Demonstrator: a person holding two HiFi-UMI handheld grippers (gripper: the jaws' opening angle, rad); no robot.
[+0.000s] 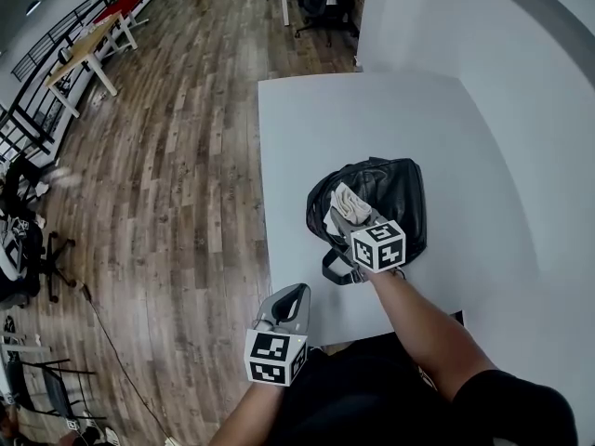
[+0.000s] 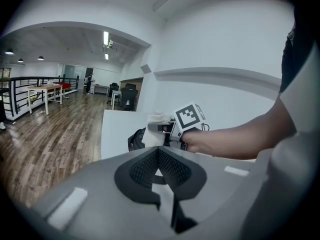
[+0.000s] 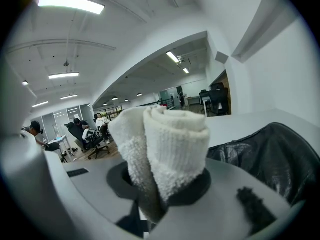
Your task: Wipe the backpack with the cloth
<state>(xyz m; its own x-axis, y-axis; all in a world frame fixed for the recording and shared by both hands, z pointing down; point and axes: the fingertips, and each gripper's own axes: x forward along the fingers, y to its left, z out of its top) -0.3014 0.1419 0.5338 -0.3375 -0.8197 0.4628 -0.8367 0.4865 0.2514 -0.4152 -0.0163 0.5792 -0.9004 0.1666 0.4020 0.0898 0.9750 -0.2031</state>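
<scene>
Head view: black backpack [image 1: 395,193] lying flat on a white table [image 1: 307,119], towards the near edge. Right gripper [image 1: 351,219] down on top of it, clenched on a white cloth [image 1: 350,203] that rests against the bag's left part. Left gripper [image 1: 290,300] held at the table's near-left corner, well apart from the bag. Wooden floor [image 1: 167,203] to the left.

Left gripper view: jaws of the left gripper [image 2: 159,171] closed on each other with nothing between them, which cannot be read from above. Beyond them, a side-on look at the right gripper's marker cube [image 2: 189,116], with the cloth [image 2: 155,131] sticking out ahead of it, just above the backpack's dark edge [image 2: 136,140]. Forearm [image 2: 235,141] reaching in from the right.

Right gripper view: jaws of the right gripper [image 3: 160,194] gripping the cloth [image 3: 165,144], shown only here as terry towelling doubled into two thick folds that rise from the pads. Creased black leather of the backpack [image 3: 270,159] just beside, to the right. Far left, seated people [image 3: 82,131] on office chairs, seen in neither other view.
</scene>
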